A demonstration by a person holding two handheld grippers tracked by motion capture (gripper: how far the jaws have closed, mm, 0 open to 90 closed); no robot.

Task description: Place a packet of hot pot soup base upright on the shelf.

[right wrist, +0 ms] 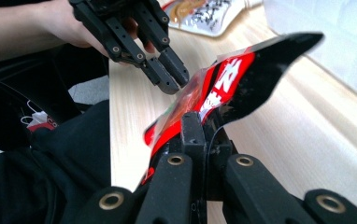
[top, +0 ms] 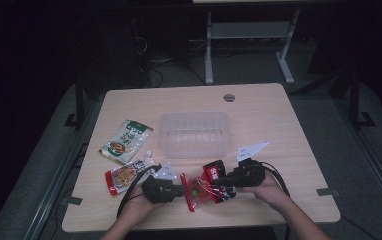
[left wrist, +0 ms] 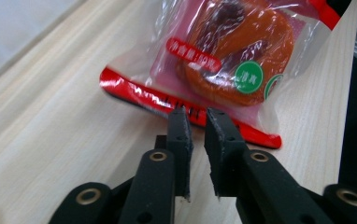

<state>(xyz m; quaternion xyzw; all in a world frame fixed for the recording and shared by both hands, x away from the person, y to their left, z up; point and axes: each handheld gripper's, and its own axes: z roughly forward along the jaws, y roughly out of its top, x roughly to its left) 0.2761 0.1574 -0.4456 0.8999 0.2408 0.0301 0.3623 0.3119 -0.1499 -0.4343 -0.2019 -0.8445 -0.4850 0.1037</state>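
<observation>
Looking at it left to right, here's what I've got:

left claw [top: 183, 190]: jaws a narrow crack apart with nothing between the pads, tips sitting right at the packet's red sealed hem but not pinching it, going by the left gripper view.

snack packet: the crinkly clear-and-red plastic snack packet [top: 202, 186] lies between the two claws at the near edge of the pale wood-grain bench [top: 279, 125]. Its long axis runs roughly claw to claw across the bench. From the left claw it's dead ahead, touching or just off the tips.

packet feel: thin glossy film, wrinkly, flat red seam along the edge [left wrist: 186, 112], an orange-brown ring-shaped snack inside with a green round sticker. Floppy stuff, I'd guess it sags if held by one end.

right claw [top: 227, 186]: clamped tight on the packet's other end, the red-and-black printed part standing up out of the jaws in the right gripper view [right wrist: 242, 79].

nearer hand: right one already has it; the left only needs to creep forward onto that hem.

other bits: clear ribbed plastic tub [top: 195, 134] behind, well apart.
</observation>
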